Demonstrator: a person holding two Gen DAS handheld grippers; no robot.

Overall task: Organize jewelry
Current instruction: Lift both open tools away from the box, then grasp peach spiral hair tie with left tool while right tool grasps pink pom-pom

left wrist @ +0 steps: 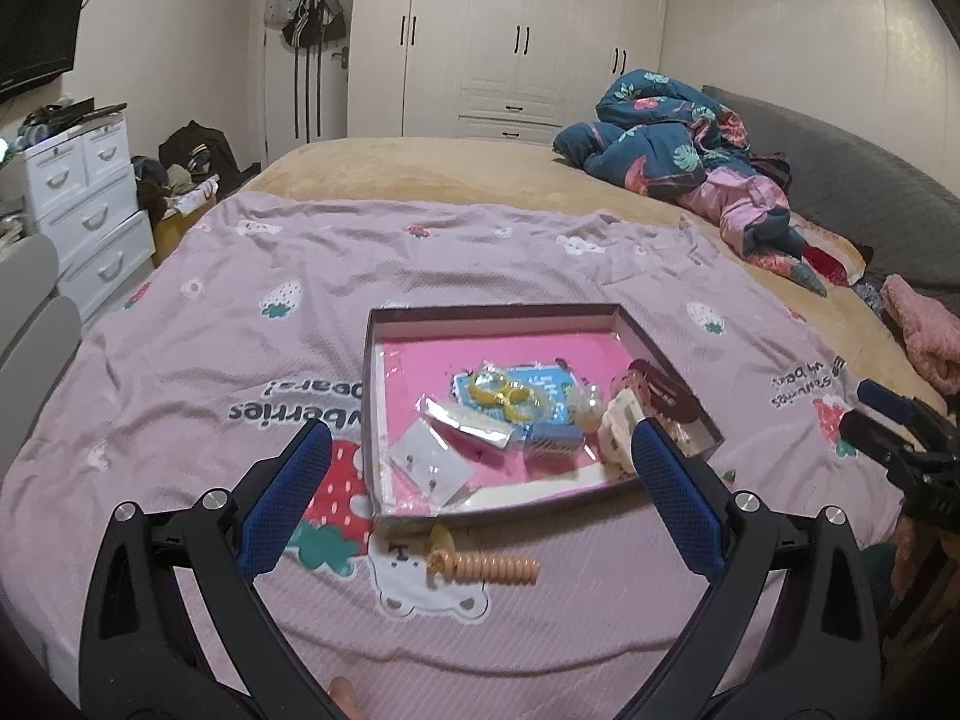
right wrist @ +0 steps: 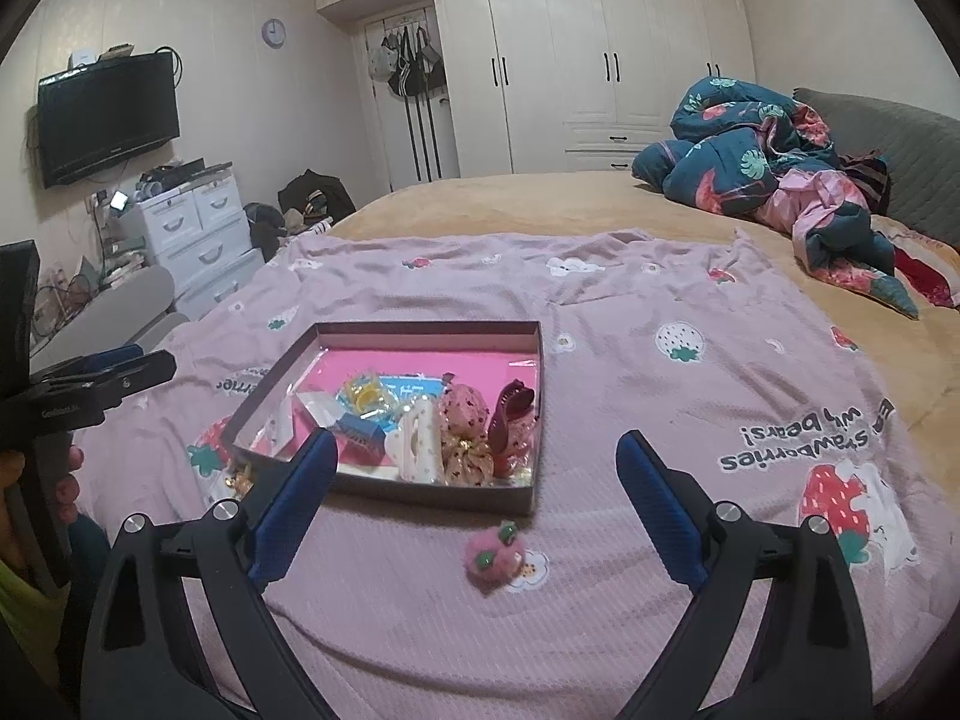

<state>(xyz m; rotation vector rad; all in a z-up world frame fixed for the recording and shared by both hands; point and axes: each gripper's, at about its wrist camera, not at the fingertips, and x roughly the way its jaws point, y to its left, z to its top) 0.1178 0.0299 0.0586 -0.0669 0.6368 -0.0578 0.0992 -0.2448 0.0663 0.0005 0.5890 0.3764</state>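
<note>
A shallow box [left wrist: 492, 313] with a pink floor sits on the pink strawberry sheet; it also shows in the right wrist view [right wrist: 420, 329]. It holds several small items: yellow rings [left wrist: 501, 391], a white hair claw [left wrist: 618, 426], a dark red clip [right wrist: 510, 414] and packets. An orange spiral hair tie [left wrist: 480, 567] lies on the sheet in front of the box, below my left gripper [left wrist: 480, 444], which is open and empty. A pink fuzzy hair clip [right wrist: 495, 558] lies in front of the box, between the fingers of my right gripper [right wrist: 477, 456], which is open and empty.
The bed carries a bundled blue quilt [left wrist: 654, 126] at the far right and a grey headboard [left wrist: 870, 180]. White drawers [left wrist: 84, 204] stand left of the bed. A gold trinket [right wrist: 240, 480] lies by the box's near left corner.
</note>
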